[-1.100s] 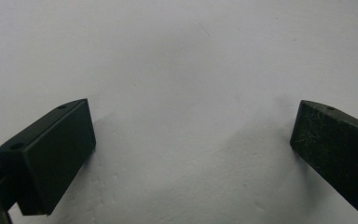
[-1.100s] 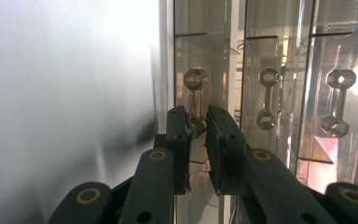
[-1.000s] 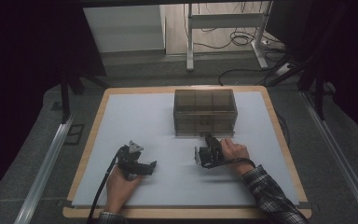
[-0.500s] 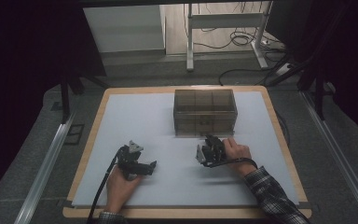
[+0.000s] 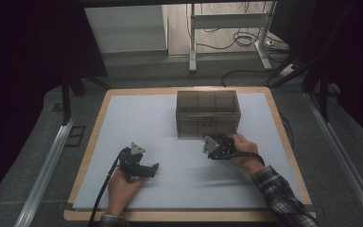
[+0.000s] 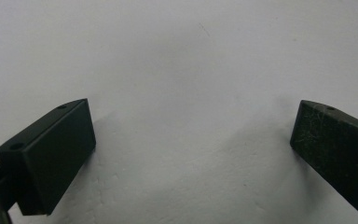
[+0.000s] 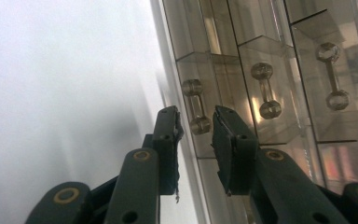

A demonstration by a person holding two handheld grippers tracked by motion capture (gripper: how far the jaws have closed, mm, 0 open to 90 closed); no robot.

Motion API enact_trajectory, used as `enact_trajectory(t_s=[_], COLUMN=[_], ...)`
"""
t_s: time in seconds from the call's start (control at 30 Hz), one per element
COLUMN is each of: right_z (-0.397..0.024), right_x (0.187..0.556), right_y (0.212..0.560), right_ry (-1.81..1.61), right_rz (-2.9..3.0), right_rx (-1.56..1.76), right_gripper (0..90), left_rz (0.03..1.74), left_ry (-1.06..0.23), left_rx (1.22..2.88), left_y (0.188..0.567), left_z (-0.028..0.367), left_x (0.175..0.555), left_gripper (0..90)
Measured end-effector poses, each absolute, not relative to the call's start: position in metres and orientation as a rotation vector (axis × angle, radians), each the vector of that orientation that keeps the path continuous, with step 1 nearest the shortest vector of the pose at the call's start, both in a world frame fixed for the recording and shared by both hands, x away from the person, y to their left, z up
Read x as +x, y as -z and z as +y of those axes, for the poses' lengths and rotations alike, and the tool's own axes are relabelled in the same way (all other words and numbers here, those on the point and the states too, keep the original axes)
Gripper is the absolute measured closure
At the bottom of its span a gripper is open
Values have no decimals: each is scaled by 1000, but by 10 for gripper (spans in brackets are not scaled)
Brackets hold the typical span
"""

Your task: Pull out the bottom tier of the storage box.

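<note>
A smoky see-through drawer cabinet (image 5: 208, 113) stands at the back middle of the white table mat (image 5: 137, 118). My right gripper (image 5: 213, 146) is at the cabinet's front bottom left. In the right gripper view its gripper (image 7: 198, 119) is open by a narrow gap. The lower knob of a clear dumbbell-shaped drawer handle (image 7: 195, 100) sits between the fingertips (image 7: 170, 123); I cannot tell whether they touch it. Two more handles (image 7: 265, 91) show on the neighbouring drawers. My left gripper (image 5: 144, 168) rests low on the mat at the front left. In its own view the left gripper (image 6: 193, 140) is wide open over bare mat.
The mat lies on a wooden board (image 5: 283, 137) with its rim showing all round. Metal rails (image 5: 47, 165) run along both sides of the table. A desk frame and cables (image 5: 227, 28) stand on the floor behind.
My right gripper has crept a little forward, closer to the cabinet's front. The left gripper has stayed where it was.
</note>
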State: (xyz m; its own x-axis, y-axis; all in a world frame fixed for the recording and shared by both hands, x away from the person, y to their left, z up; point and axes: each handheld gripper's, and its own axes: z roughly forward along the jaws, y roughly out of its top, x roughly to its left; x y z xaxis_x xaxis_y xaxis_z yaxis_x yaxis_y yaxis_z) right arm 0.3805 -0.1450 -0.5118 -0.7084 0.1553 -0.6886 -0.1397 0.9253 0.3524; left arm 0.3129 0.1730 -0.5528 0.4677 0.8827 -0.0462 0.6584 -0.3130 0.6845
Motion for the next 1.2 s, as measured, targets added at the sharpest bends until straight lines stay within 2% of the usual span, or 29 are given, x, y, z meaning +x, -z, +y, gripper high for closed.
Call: enact_trajectory(t_s=[0.8,1.2], right_z=[-181,-196], right_x=[426,454], right_y=[479,479], right_ry=[-760,-741], right_rz=[2642,2721], right_rx=[111,113], right_gripper=[675,721], left_rz=[1275,1274], left_ry=[-449,-449], left_rx=[2074,2074], left_y=[553,553], left_z=[173,173], left_x=[313,313], left_gripper=[0,0])
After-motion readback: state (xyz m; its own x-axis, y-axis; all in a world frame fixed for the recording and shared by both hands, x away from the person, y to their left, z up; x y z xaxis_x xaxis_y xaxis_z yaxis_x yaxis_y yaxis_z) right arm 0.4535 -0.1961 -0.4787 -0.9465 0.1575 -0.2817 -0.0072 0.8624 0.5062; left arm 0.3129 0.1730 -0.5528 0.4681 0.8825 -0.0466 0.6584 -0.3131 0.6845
